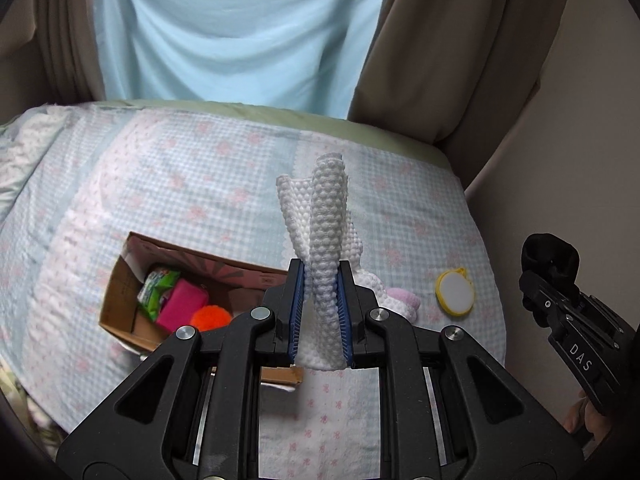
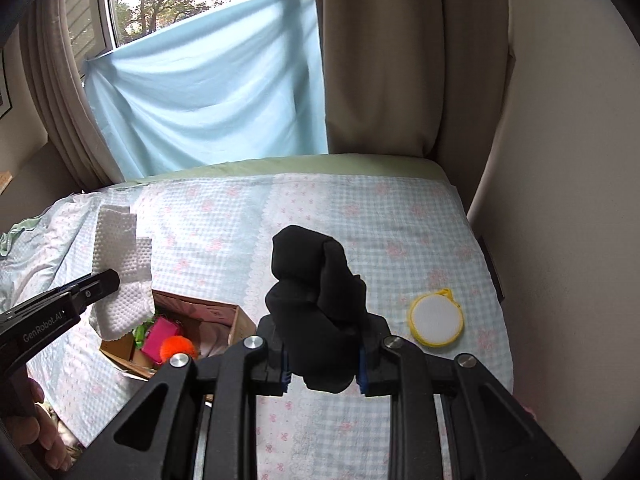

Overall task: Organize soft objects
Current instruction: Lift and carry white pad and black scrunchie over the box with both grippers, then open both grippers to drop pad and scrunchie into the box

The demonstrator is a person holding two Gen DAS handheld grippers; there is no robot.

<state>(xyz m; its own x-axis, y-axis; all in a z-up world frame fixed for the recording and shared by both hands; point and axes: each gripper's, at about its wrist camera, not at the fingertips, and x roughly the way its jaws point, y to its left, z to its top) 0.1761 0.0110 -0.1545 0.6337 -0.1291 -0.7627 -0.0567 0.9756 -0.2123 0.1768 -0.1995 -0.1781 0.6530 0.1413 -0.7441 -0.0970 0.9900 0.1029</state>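
Cloth fills both claws above the bed: the left gripper (image 1: 320, 312) is clamped narrow on a white waffle-textured cloth (image 1: 326, 216) standing up at frame centre, and the right gripper (image 2: 323, 364) is closed on a bunched black fabric bundle (image 2: 316, 300), also at centre. The cardboard box (image 1: 120, 292), lower left in both views, already holds a pink sponge (image 1: 182, 300), an orange pom-pom (image 1: 210, 316) and a green packet (image 1: 156, 286). A round yellow-rimmed pad (image 1: 455, 293) lies on the checked bedspread (image 1: 160, 184) at right, and a pale pink knitted item (image 1: 402, 298) sits just behind the left claw. The likely risk is a loose drop: the white cloth hangs wide and could drape over the box wall instead of landing inside, and the two grippers could collide over the small opening.
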